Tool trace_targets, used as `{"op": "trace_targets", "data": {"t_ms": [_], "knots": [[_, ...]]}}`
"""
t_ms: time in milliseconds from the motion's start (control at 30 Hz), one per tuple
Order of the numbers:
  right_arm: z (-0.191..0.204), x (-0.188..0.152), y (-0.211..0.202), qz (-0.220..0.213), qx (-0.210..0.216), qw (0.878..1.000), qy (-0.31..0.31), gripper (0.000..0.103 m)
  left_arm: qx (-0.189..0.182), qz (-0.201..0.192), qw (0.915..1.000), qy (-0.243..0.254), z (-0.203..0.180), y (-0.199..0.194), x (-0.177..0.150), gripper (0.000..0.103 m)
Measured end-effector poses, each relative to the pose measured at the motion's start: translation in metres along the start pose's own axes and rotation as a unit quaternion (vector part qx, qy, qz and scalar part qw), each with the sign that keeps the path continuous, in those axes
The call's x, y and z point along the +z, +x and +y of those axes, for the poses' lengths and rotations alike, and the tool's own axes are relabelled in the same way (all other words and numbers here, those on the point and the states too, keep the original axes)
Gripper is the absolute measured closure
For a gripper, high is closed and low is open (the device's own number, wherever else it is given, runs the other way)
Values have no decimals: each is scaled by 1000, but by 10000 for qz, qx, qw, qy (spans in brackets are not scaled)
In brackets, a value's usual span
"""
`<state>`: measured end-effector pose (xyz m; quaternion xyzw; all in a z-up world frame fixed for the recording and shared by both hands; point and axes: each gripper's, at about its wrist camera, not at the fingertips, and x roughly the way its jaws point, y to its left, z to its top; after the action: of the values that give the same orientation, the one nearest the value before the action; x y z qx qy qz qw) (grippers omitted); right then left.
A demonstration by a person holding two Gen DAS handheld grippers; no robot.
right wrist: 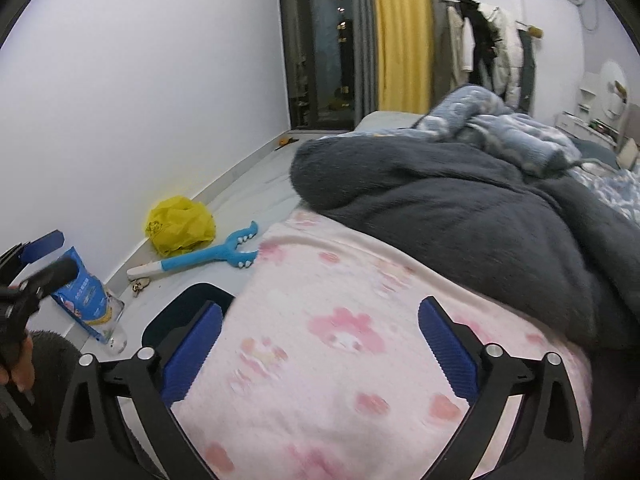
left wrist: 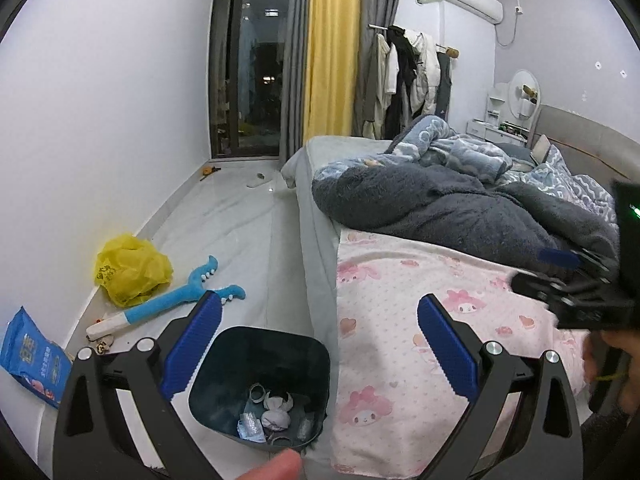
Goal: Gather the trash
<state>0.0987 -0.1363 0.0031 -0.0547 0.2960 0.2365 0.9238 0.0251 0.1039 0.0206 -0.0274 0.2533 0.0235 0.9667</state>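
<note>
The dark trash bin (left wrist: 260, 384) stands on the pale floor (left wrist: 240, 232), tight against the side of the bed (left wrist: 316, 216), with crumpled white scraps and bits of wrapper lying in its bottom. The left gripper (left wrist: 318, 344) hangs over it, tilted downward, jaws spread wide with nothing between them; its left pad is above the bin's rim, its right pad above the pink blanket (left wrist: 420, 320). One fingertip (left wrist: 276, 468) shows at the lower edge of that view. The right gripper (right wrist: 320, 348) is angled down over the same pink blanket, jaws fully released and empty.

On the floor by the wall lie one yellow plastic bag (left wrist: 132, 268), one blue plush toy (left wrist: 180, 296) and one blue packet (left wrist: 34, 356). On the bed sit one dark grey blanket (left wrist: 460, 208) and one light blue quilt (left wrist: 460, 148).
</note>
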Motion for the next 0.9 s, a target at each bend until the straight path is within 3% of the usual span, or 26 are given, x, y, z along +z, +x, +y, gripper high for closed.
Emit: {"op": "trace_targets", "data": {"t_ms": [400, 900], "knots": [[-32, -38, -72, -461, -204, 9983, 276, 3, 37, 44, 9998, 167, -27, 7, -13, 3], [-35, -54, -93, -528, -224, 9975, 415, 3, 48, 7, 9998, 169, -35, 0, -17, 3]]}}
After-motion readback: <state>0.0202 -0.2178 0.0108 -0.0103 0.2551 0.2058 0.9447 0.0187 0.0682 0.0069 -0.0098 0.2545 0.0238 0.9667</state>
